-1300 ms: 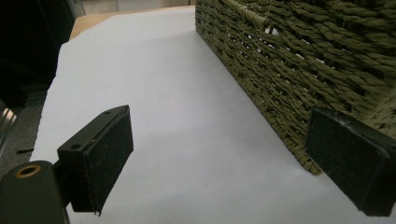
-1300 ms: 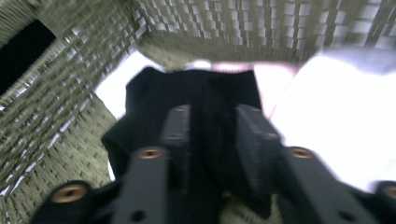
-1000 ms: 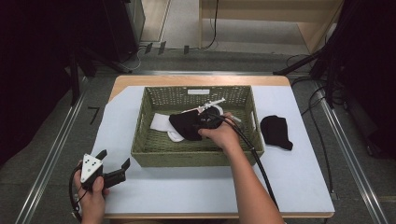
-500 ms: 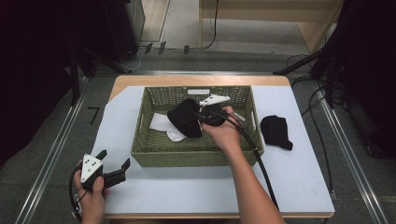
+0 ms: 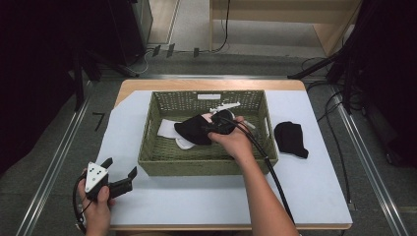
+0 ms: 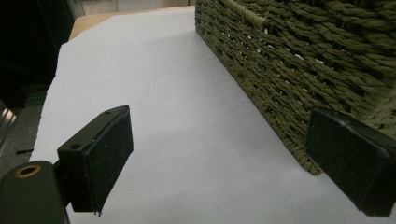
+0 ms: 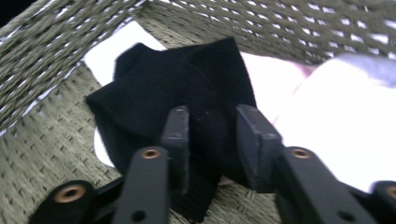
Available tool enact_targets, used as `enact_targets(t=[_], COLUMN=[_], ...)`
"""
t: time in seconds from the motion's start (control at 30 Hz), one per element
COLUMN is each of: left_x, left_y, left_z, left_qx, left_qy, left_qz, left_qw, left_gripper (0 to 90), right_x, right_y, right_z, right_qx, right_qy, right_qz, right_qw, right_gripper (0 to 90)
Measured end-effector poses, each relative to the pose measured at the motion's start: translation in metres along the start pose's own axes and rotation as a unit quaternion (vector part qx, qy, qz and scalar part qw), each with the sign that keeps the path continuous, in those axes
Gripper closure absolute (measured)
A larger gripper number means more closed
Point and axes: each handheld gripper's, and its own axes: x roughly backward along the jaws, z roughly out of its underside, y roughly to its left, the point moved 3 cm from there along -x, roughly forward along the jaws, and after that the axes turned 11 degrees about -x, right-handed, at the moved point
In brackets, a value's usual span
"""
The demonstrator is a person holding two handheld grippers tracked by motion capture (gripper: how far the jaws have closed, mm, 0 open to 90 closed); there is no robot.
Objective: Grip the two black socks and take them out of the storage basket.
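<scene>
A white label (image 5: 208, 97) sits on the far wall of the woven olive basket (image 5: 152, 152), but any writing on it is too small to read.

The right hand (image 5: 236, 140) reaches forward over the basket, forearm coming in from the bottom of the high view, and holds the right gripper (image 5: 212, 129) inside the basket, pointing toward its left side. In the right gripper view its jaws are closed most of the way on a fold of a black sock (image 7: 177, 93), pinching the cloth between the pads. The sock is bunched up and lies over white socks (image 5: 169, 130) on the basket floor.

A second black sock (image 5: 290, 138) lies on the white table cover (image 5: 314, 196) just beside the basket's right wall.

The left hand (image 5: 96, 206) rests near the table's near left corner, holding the left gripper (image 5: 120, 169) low above the cover and aimed toward the basket's near left corner. Its jaws stand wide apart with nothing between them; in the left gripper view the right-hand pad (image 6: 350, 163) is close to the basket's woven wall.
</scene>
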Motion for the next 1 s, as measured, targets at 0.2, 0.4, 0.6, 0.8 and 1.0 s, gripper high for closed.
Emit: enact_targets(t=[0.2,0.4,0.6,0.8,1.0], left_x=[0.000,0.000,0.000,0.000,0.000], left_y=[0.000,0.000,0.000,0.000,0.000], left_z=[0.000,0.000,0.000,0.000,0.000], left_qx=[0.000,-0.002,-0.001,0.000,0.000], left_qy=[0.000,0.003,0.002,0.001,0.001], left_qz=[-0.001,-0.001,-0.002,-0.001,-0.001], left_qw=[1.0000,1.0000,1.0000,1.0000,1.0000], left_gripper=[9.2,9.2,9.2,9.2,9.2], right_x=[-0.014,-0.013,-0.001,0.013,-0.003], right_y=[0.000,0.000,0.002,0.005,0.005], right_z=[0.010,0.012,0.000,-0.009,0.002], right_qx=[-0.014,0.066,0.094,0.101,0.075], right_qy=[0.075,0.108,0.044,-0.041,0.037], right_qz=[0.024,0.031,0.043,0.056,0.014], right_qw=[0.9968,0.9915,0.9937,0.9925,0.9964], right_gripper=[54.2,84.9,87.6,87.8,79.0])
